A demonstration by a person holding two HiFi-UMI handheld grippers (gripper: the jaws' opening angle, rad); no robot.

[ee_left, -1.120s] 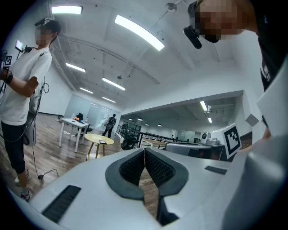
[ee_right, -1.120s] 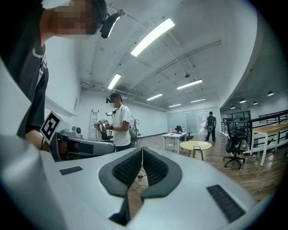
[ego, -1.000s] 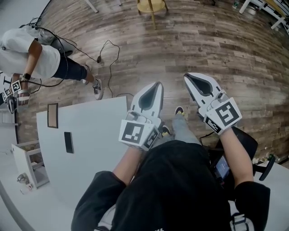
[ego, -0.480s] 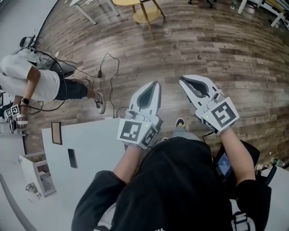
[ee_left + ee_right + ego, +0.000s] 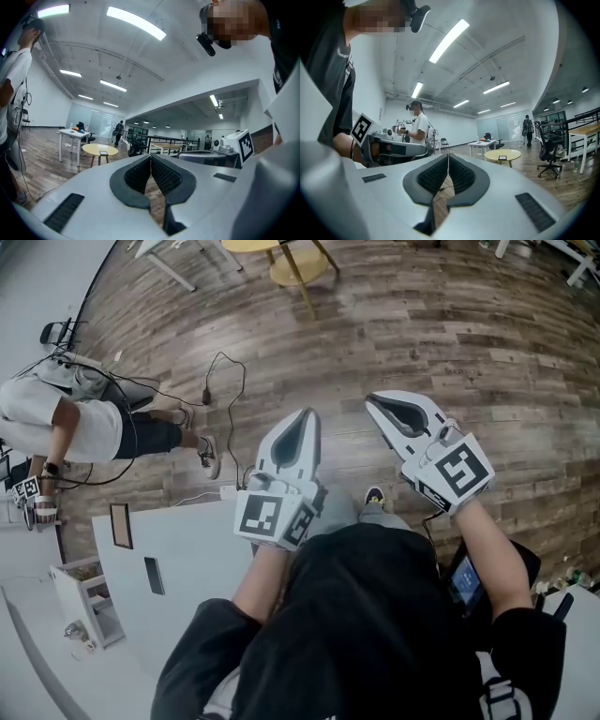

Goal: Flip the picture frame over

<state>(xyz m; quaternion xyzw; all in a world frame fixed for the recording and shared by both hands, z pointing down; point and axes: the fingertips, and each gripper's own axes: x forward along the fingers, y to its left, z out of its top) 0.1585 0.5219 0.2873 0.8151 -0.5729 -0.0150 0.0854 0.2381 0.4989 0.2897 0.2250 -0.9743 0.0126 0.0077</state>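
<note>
The picture frame [image 5: 121,526], a small brown panel in a dark border, lies flat near the far left edge of the white table [image 5: 202,549]. Both grippers hang in the air beyond the table's right end, over the wooden floor, well away from the frame. My left gripper [image 5: 304,420] is shut with nothing in it; in the left gripper view its pads [image 5: 151,161] meet. My right gripper [image 5: 374,402] is also shut and empty, and its pads [image 5: 448,161] touch in the right gripper view. Both point level into the room.
A slim dark object [image 5: 154,575] lies on the table near the frame. A white shelf unit [image 5: 86,604] stands at the table's left. Another person [image 5: 70,427] with grippers stands at far left, cables [image 5: 223,381] trail on the floor, and a yellow round table [image 5: 281,259] stands farther off.
Both grippers have drifted up and left in the head view, still shut and empty. The table and frame have slid right and down in the picture as the view shifted.
</note>
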